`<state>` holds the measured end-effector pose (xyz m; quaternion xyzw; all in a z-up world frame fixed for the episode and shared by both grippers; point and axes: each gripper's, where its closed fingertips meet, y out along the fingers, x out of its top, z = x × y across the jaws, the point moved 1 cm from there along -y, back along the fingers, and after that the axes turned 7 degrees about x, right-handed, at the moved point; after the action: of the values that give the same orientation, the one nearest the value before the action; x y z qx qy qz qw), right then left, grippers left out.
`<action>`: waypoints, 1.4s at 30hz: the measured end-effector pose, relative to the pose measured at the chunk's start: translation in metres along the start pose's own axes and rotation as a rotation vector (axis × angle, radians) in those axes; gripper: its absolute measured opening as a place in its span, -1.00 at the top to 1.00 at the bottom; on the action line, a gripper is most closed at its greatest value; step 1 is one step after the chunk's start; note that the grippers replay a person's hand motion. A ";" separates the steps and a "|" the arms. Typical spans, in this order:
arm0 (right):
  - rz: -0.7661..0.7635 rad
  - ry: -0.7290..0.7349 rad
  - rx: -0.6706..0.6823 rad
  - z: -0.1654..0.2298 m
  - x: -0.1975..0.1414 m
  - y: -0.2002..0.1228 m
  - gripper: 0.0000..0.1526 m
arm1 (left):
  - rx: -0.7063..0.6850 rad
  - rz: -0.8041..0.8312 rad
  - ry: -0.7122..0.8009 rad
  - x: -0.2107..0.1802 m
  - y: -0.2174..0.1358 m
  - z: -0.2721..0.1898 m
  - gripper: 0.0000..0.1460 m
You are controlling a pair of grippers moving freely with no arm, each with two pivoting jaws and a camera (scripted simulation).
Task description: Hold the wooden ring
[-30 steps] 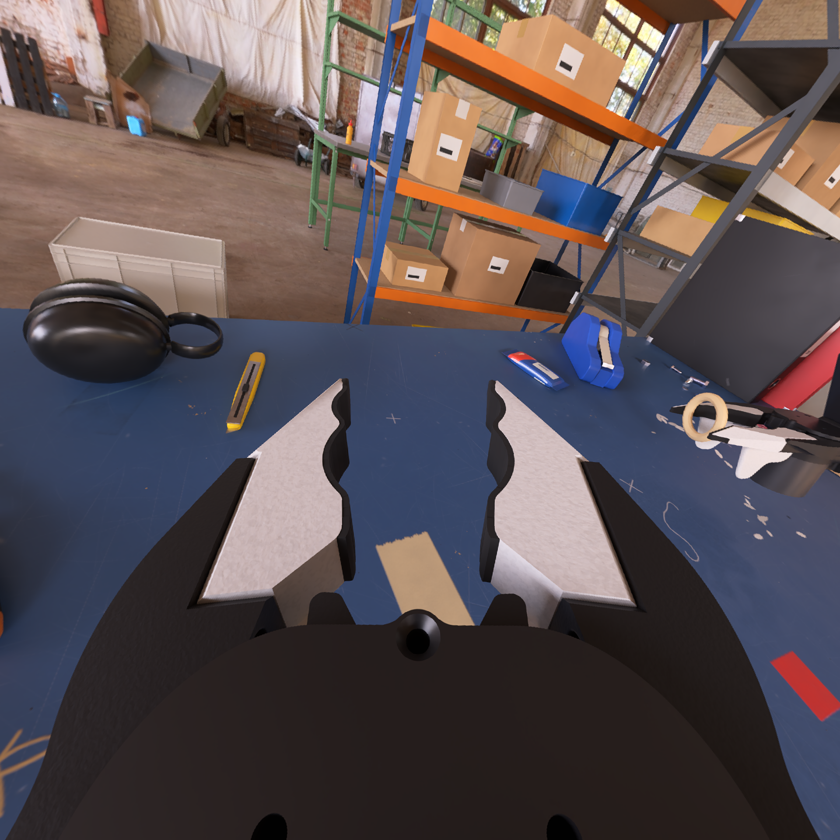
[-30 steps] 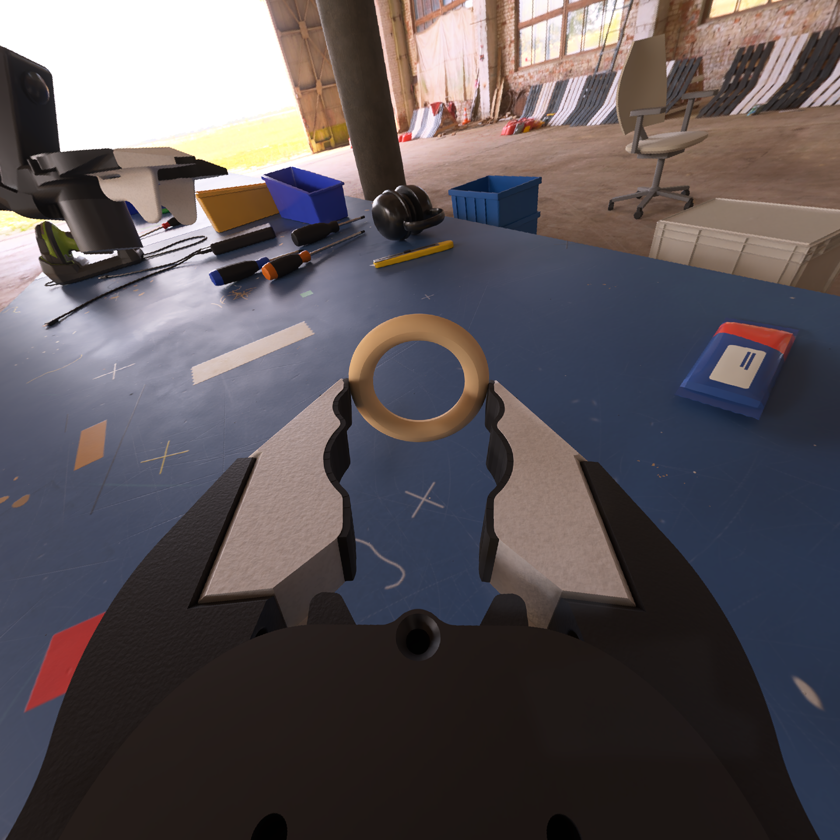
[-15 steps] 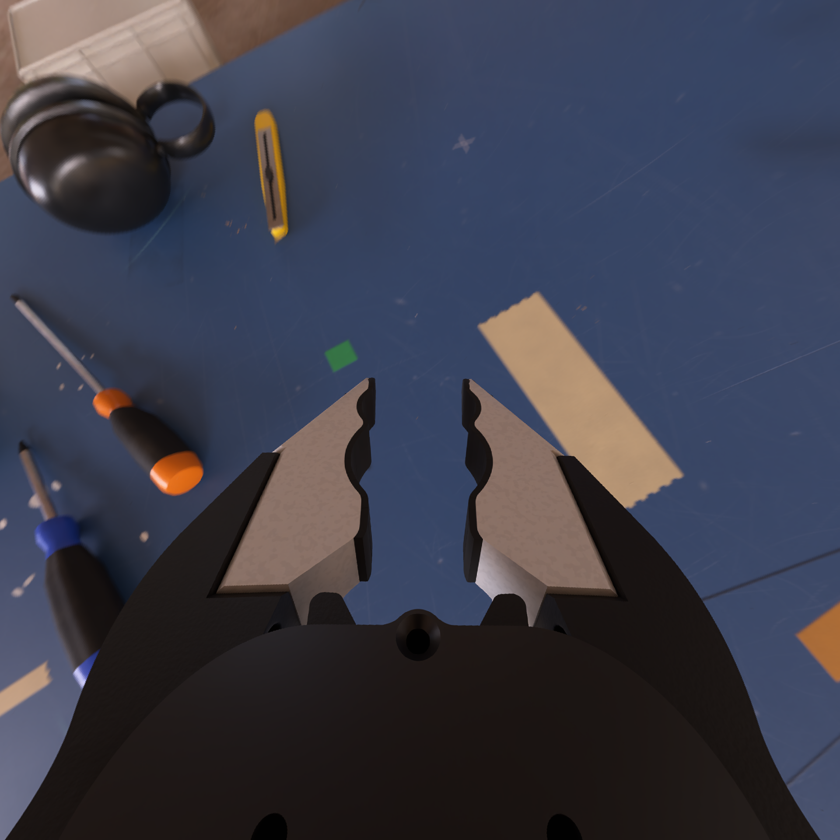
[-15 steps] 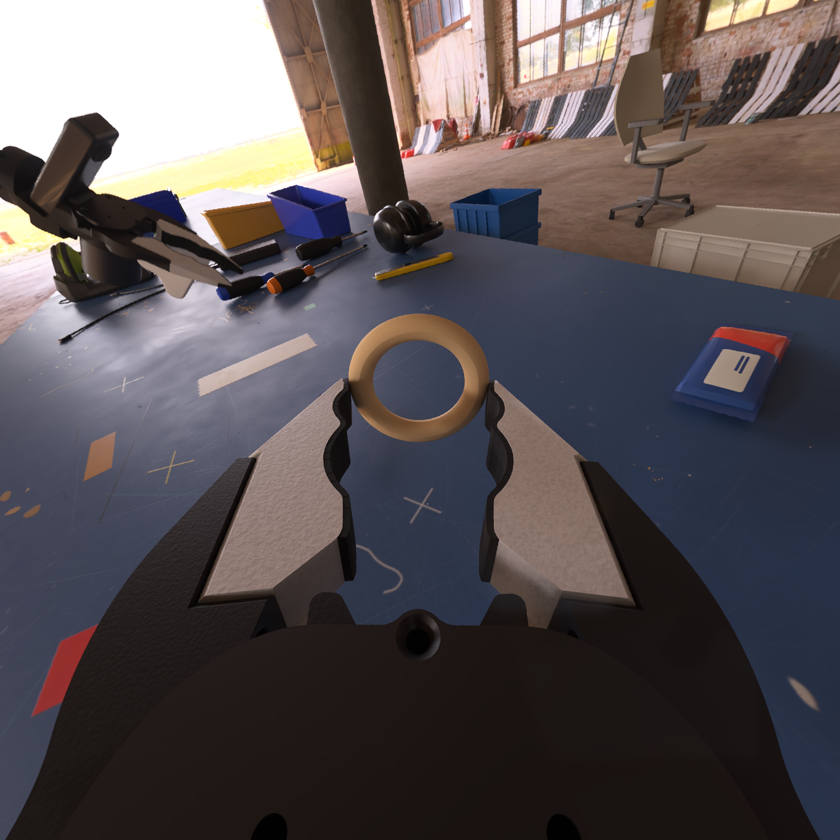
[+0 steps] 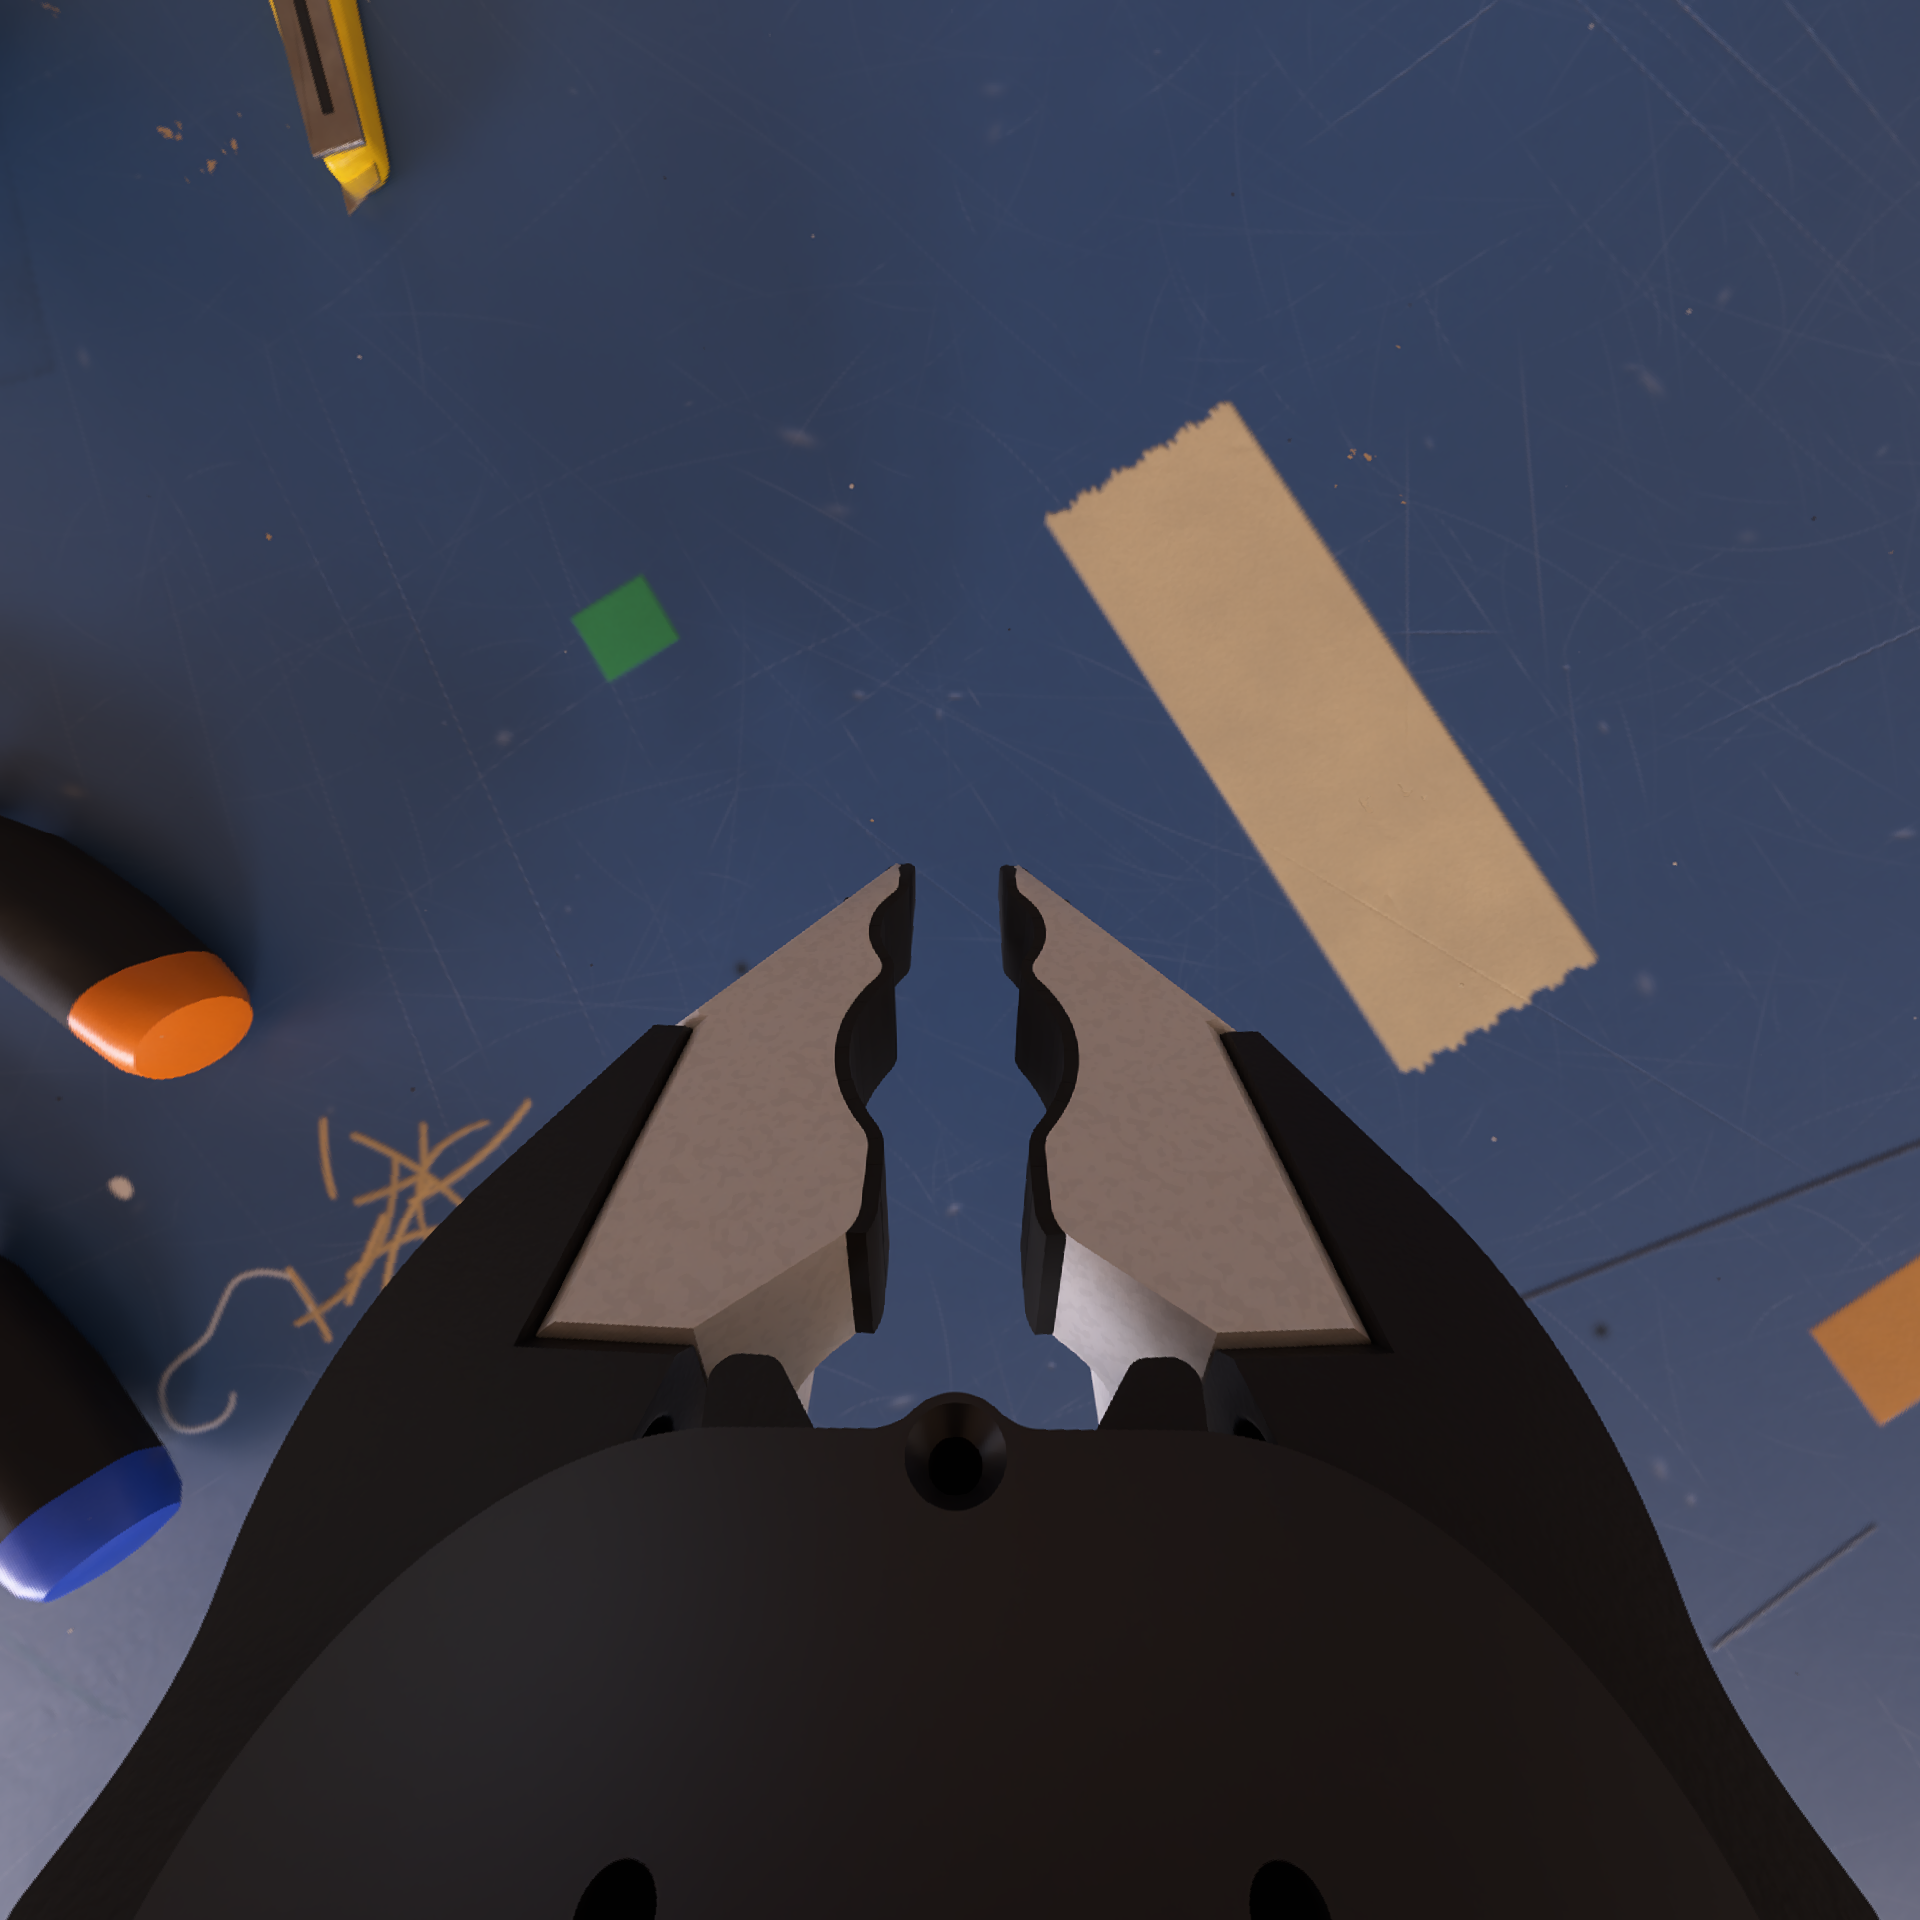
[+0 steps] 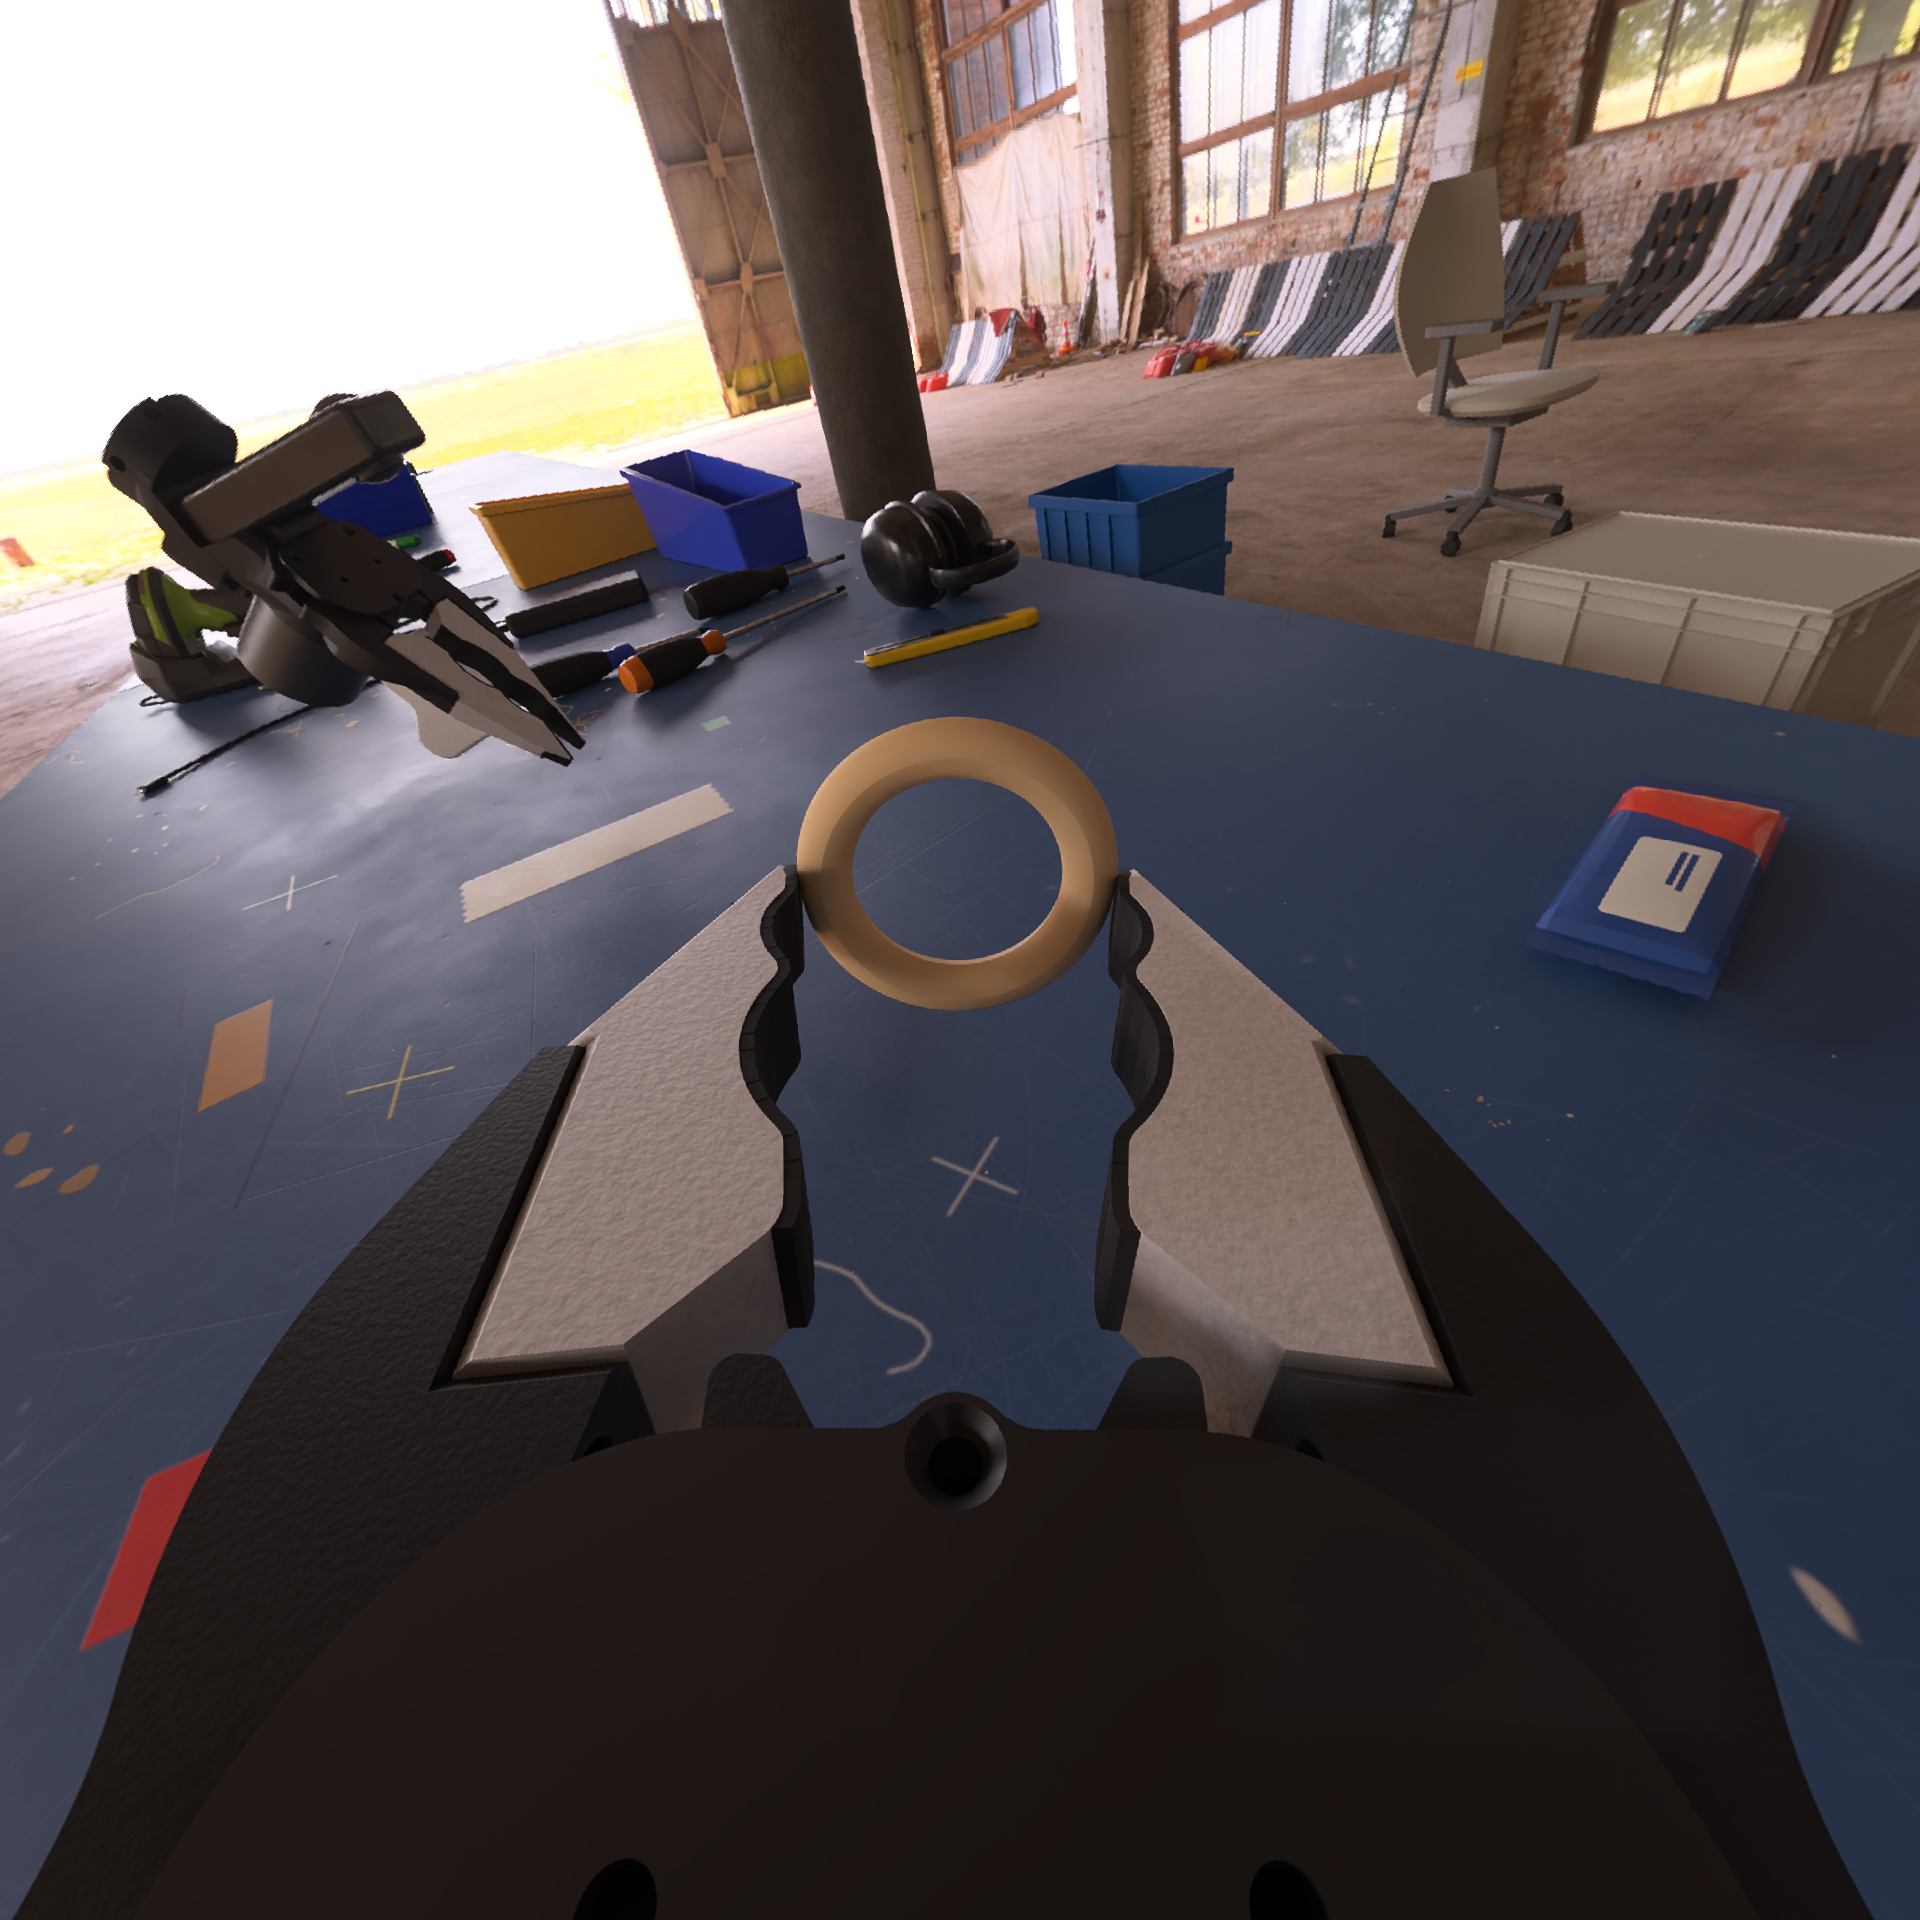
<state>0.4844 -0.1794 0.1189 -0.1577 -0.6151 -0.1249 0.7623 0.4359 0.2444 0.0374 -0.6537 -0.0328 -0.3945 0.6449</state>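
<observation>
Wooden ring (image 6: pixel 956 862) pinched upright between the tips of the right gripper (image 6: pixel 956 894), lifted clear of the blue bench (image 6: pixel 1351 1039), hole facing the camera. Blue-and-red packet (image 6: pixel 1662 894) lying flat off to its right. Left gripper (image 5: pixel 956 883) tilted down over the bench near a tan tape strip (image 5: pixel 1320 727) and green square (image 5: pixel 624 628), fingers nearly together with a narrow gap, holding nothing. Orange-capped screwdriver handle (image 5: pixel 125 987) and blue-capped handle (image 5: pixel 73 1475) at left, yellow utility knife (image 5: pixel 338 94) beyond.

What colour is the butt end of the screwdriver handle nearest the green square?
Orange, on a black screwdriver handle; the left wrist view shows it best.
</observation>
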 end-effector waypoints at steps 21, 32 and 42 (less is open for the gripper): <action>-0.009 -0.028 0.009 0.007 0.005 0.000 0.22 | 0.004 0.010 0.023 -0.001 0.000 -0.002 1.00; -0.010 -0.033 0.012 0.009 0.006 0.000 0.22 | 0.008 -0.036 0.012 0.004 -0.006 0.001 1.00; -0.013 -0.040 0.013 0.011 0.008 0.000 0.22 | 0.016 0.011 0.007 -0.003 0.000 0.002 0.92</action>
<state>0.4763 -0.1754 0.1283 -0.1512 -0.6322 -0.1228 0.7499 0.4349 0.2477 0.0358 -0.6473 -0.0303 -0.3929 0.6524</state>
